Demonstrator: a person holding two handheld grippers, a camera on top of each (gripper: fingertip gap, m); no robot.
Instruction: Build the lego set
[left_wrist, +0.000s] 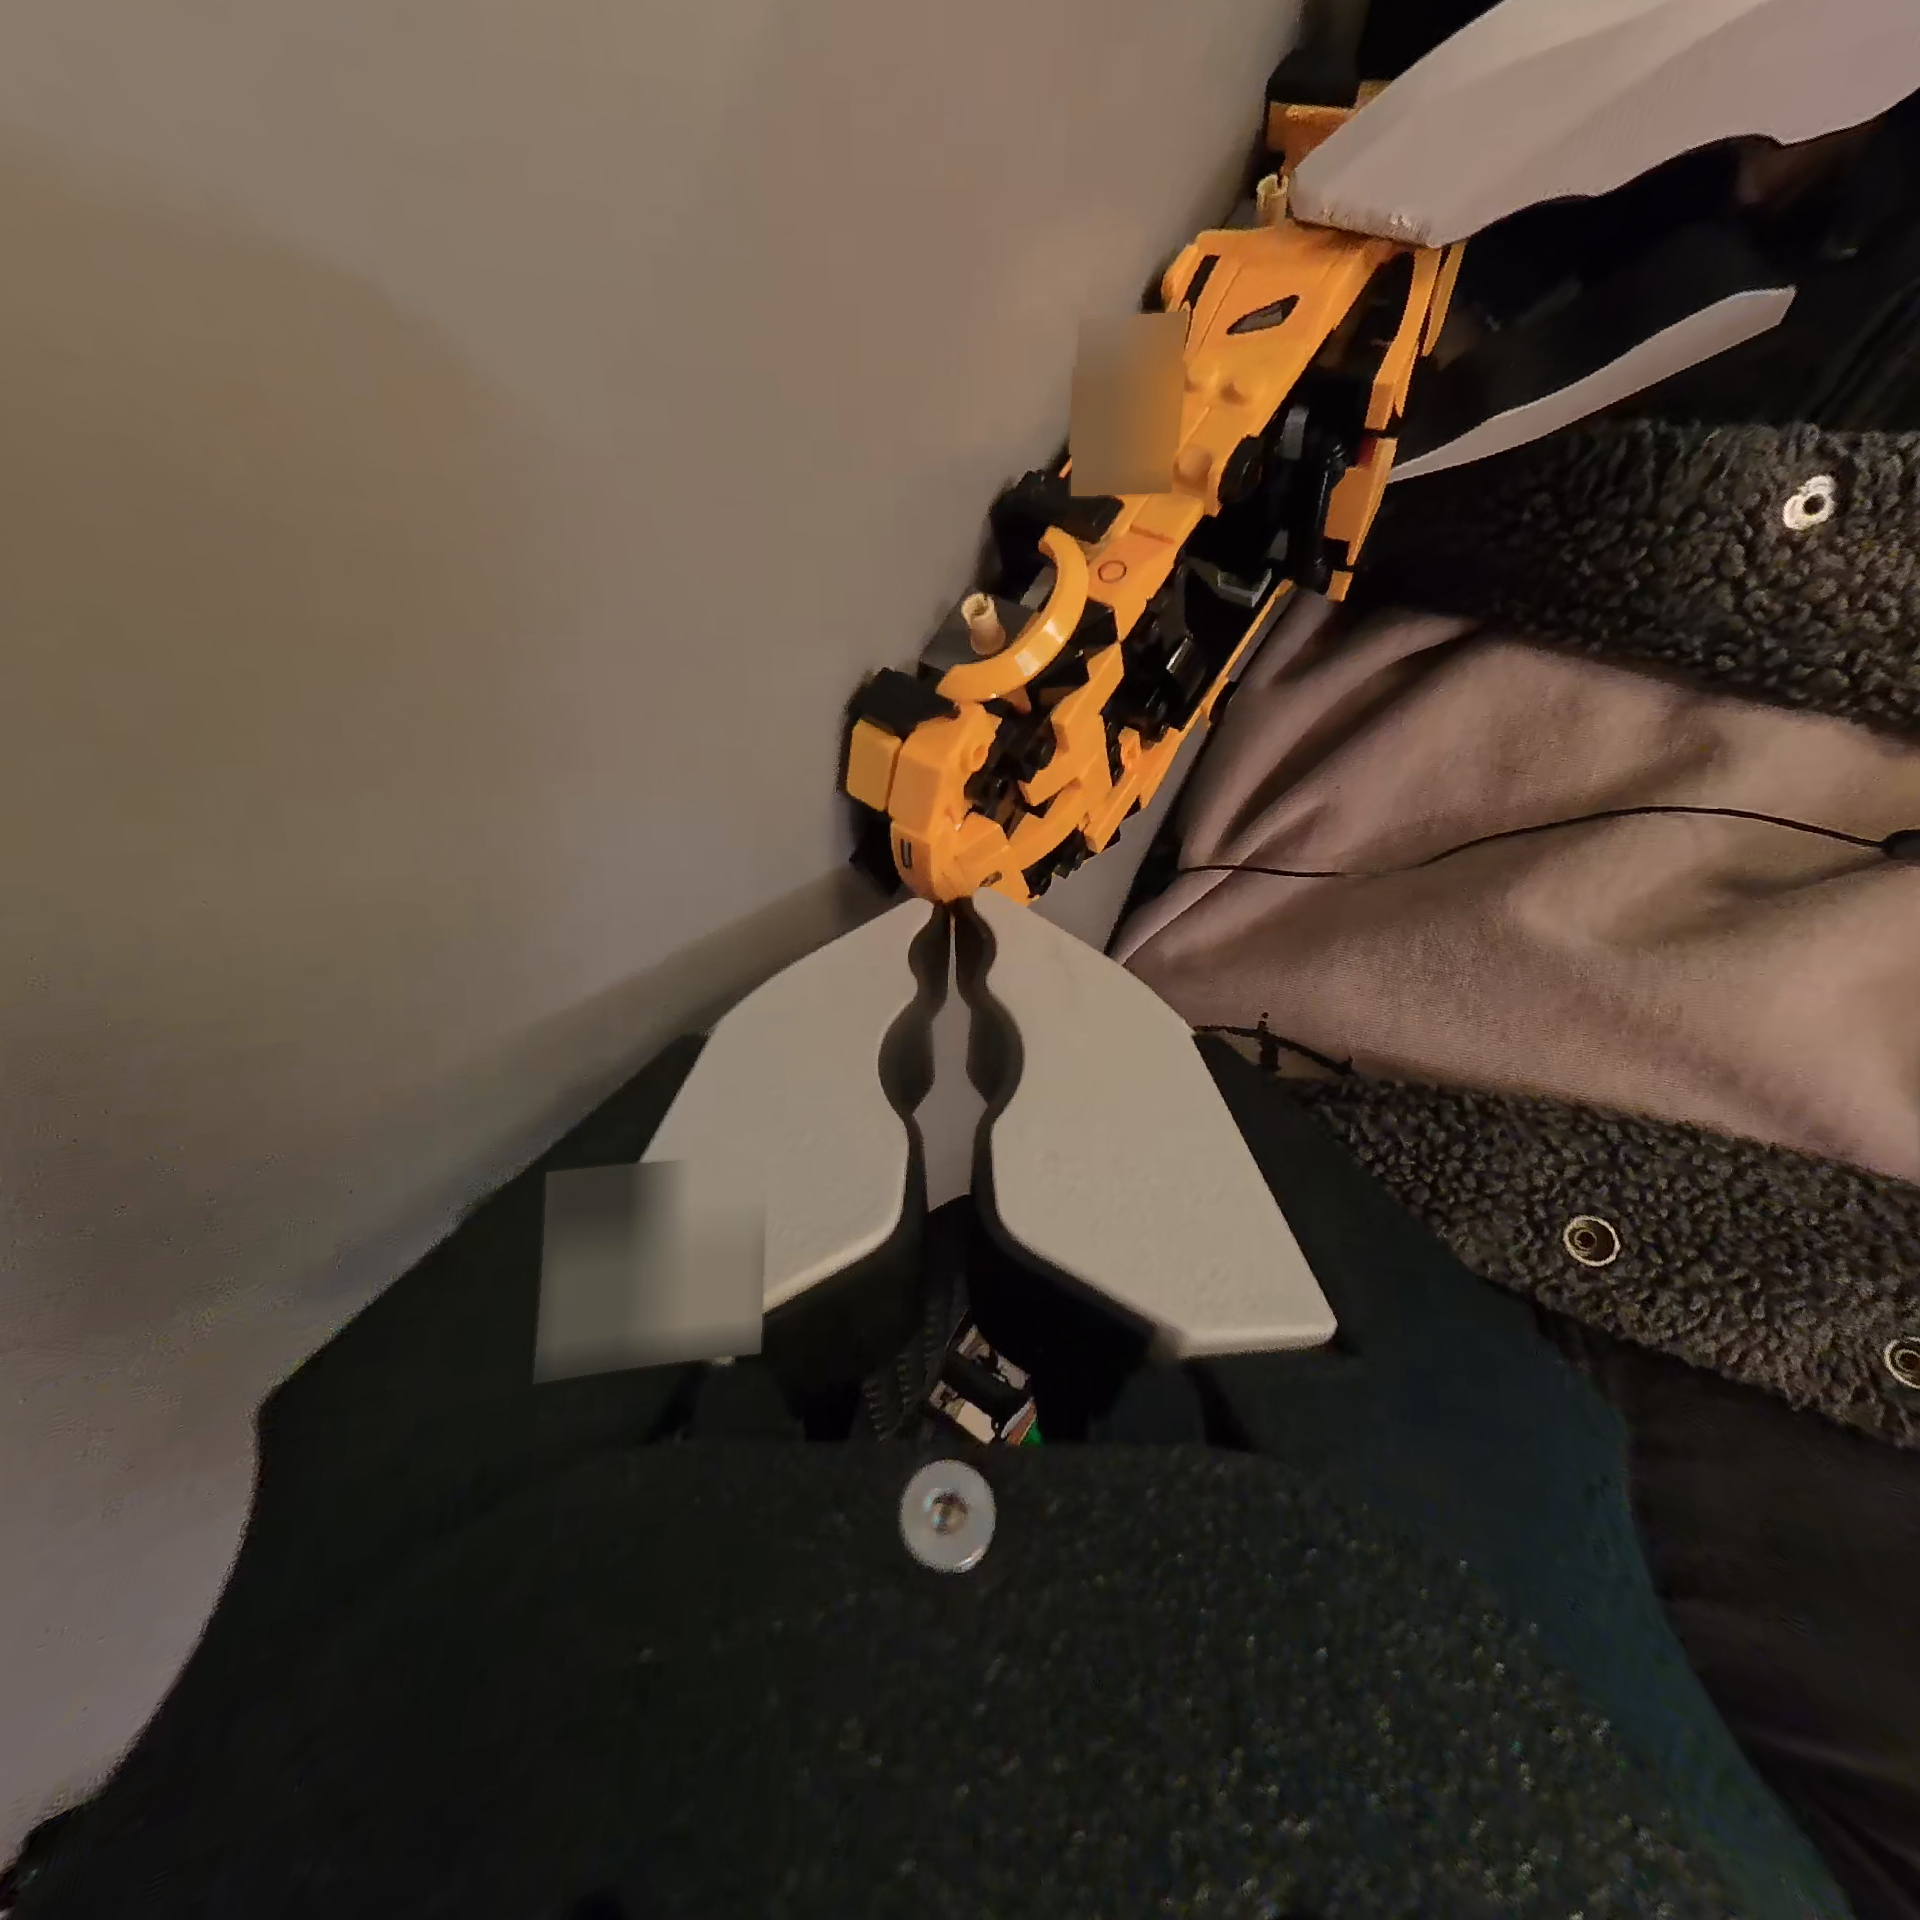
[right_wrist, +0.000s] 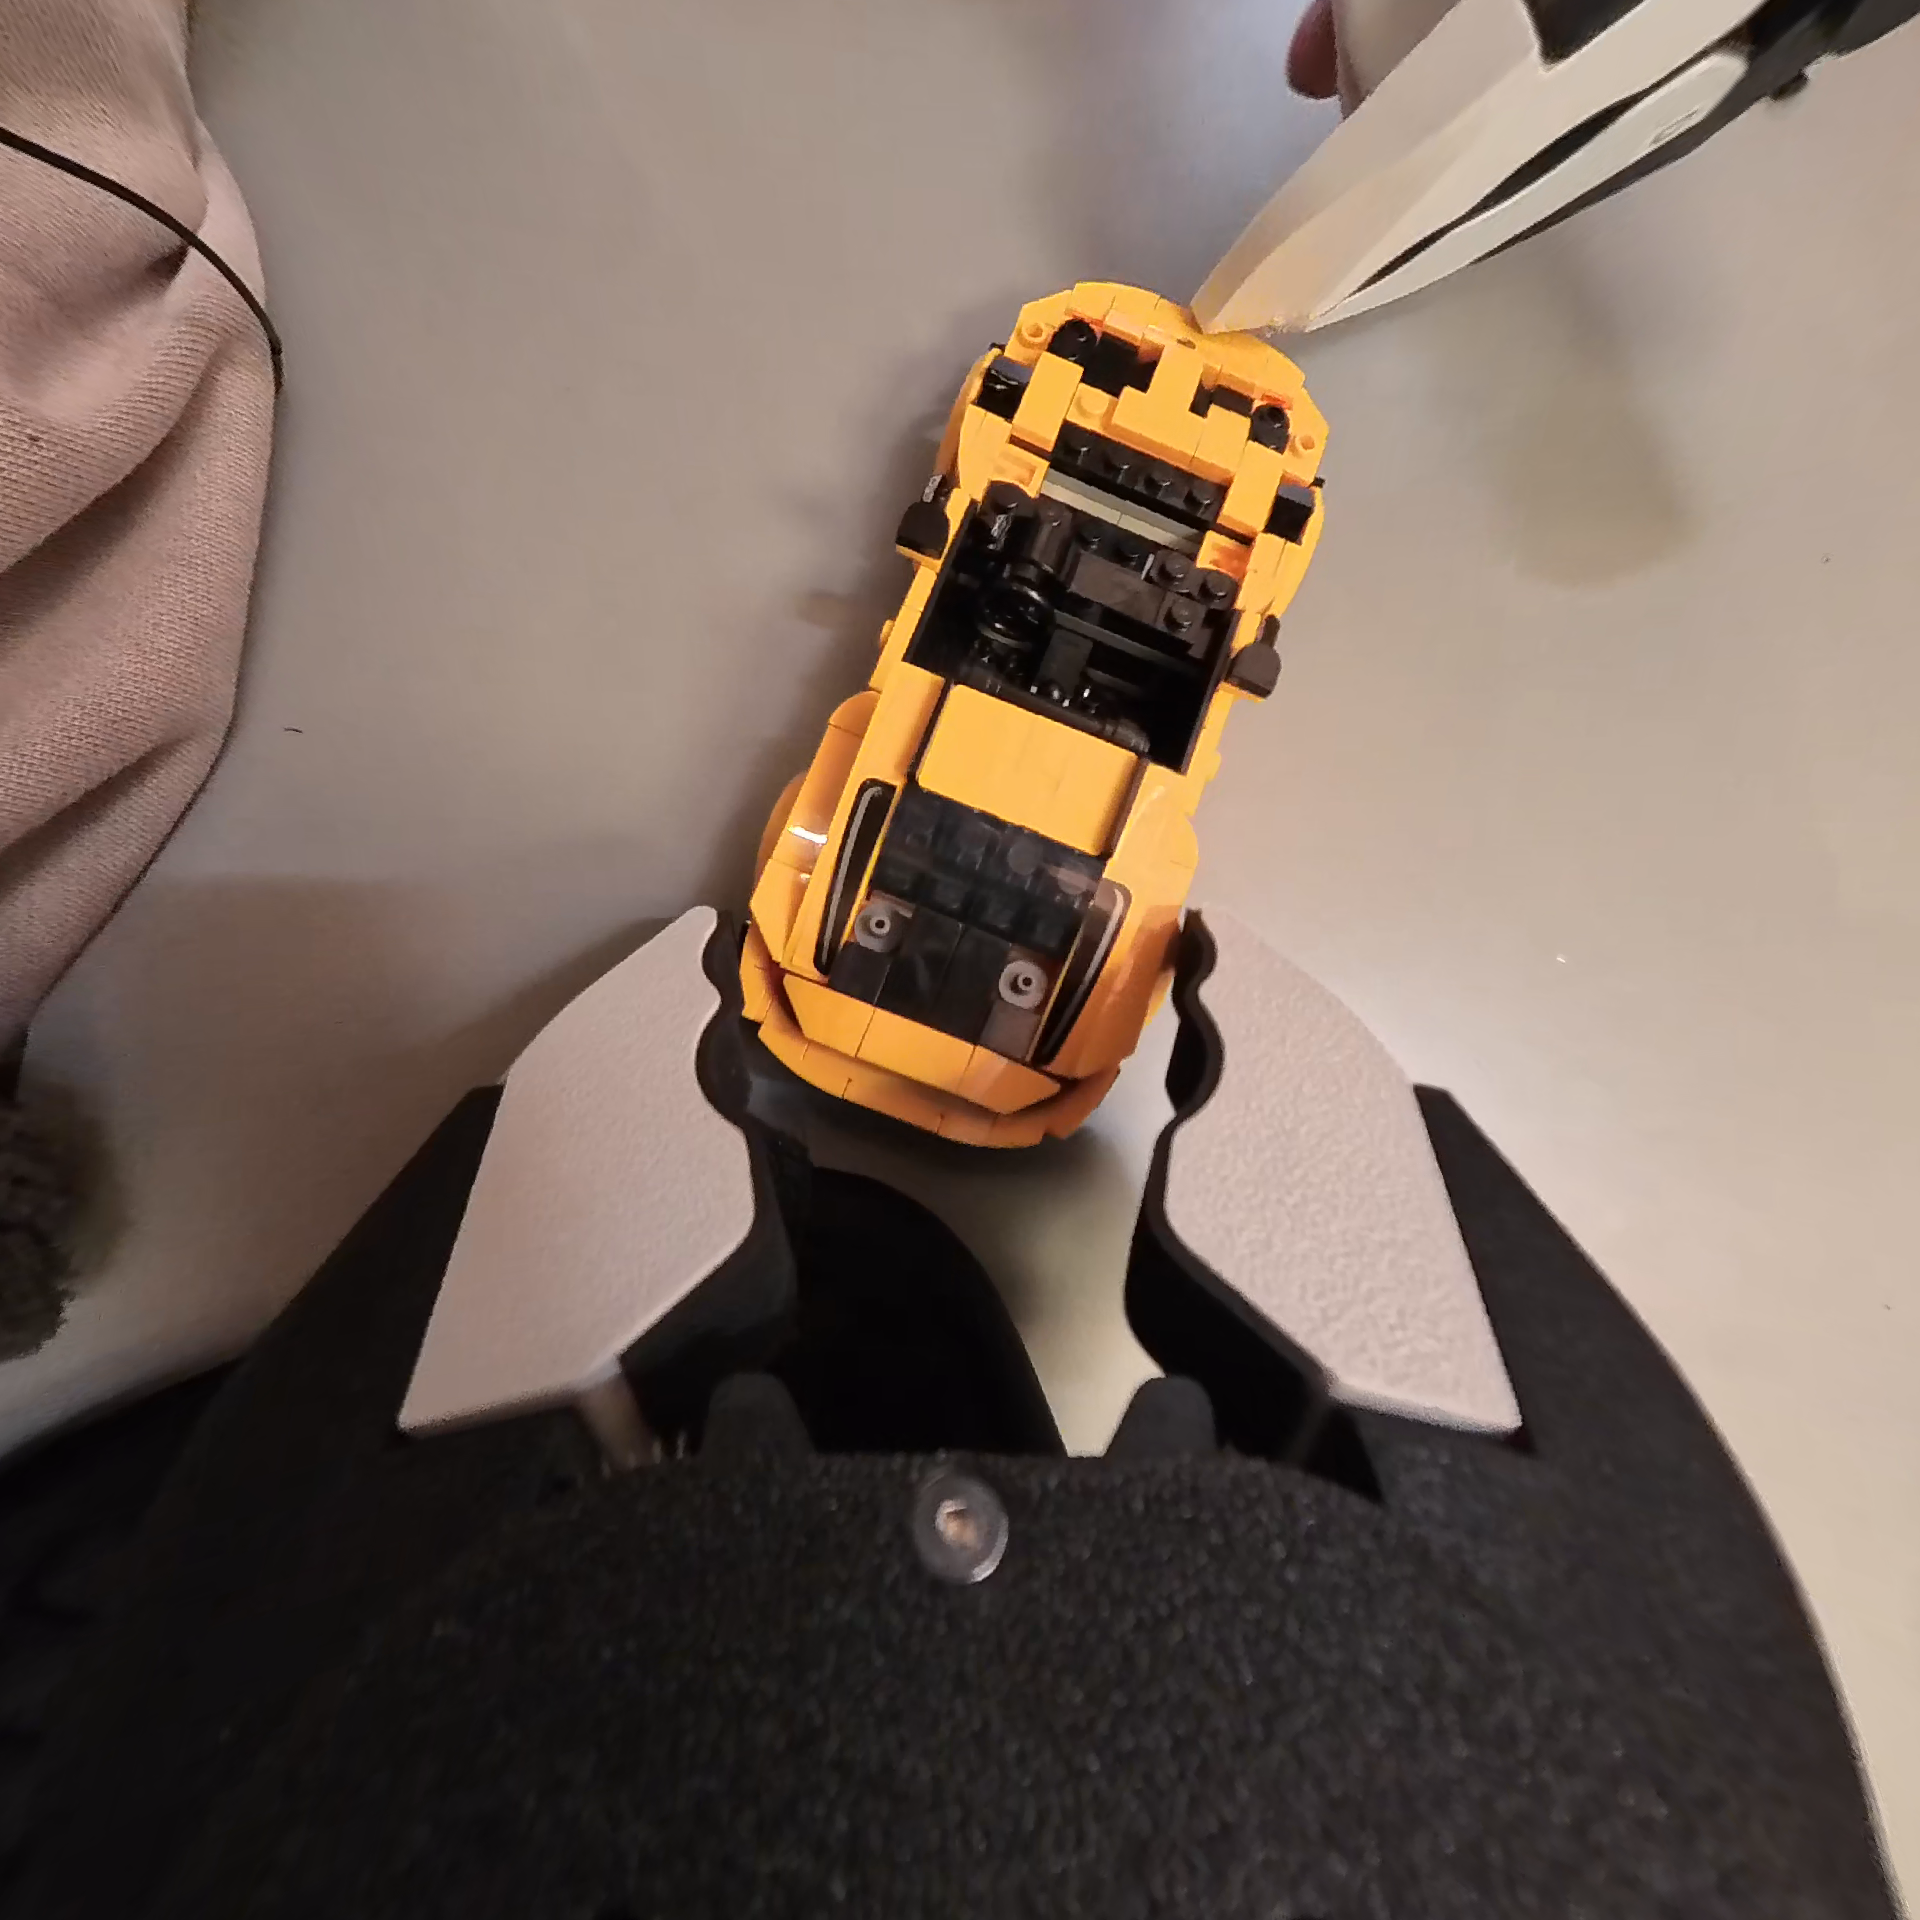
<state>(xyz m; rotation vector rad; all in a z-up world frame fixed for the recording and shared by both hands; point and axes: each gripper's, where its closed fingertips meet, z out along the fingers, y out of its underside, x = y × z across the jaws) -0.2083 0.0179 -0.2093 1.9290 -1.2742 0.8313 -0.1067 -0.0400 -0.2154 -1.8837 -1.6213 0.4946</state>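
An orange and black lego car (right_wrist: 1049, 748) with an open, roofless cockpit lies over the white table (right_wrist: 520, 520). My right gripper (right_wrist: 956, 966) is shut on the car's rear, one finger on each side. In the left wrist view the car (left_wrist: 1122, 623) shows its side, with a bare tan axle pin (left_wrist: 977, 615) under an orange wheel arch. My left gripper (left_wrist: 951, 912) is shut, its tips touching the car's nose. It also shows in the right wrist view (right_wrist: 1231, 317). The right gripper (left_wrist: 1382, 332) shows at the top right of the left wrist view.
A person's beige shirt (left_wrist: 1507, 831) and grey fleece jacket (left_wrist: 1662, 582) with metal snaps lie close to the car's right side. A thin black cable (left_wrist: 1558, 821) crosses the shirt. The shirt also shows at the left edge of the right wrist view (right_wrist: 94, 468). My hands' fingertips stand some 12 cm from each other.
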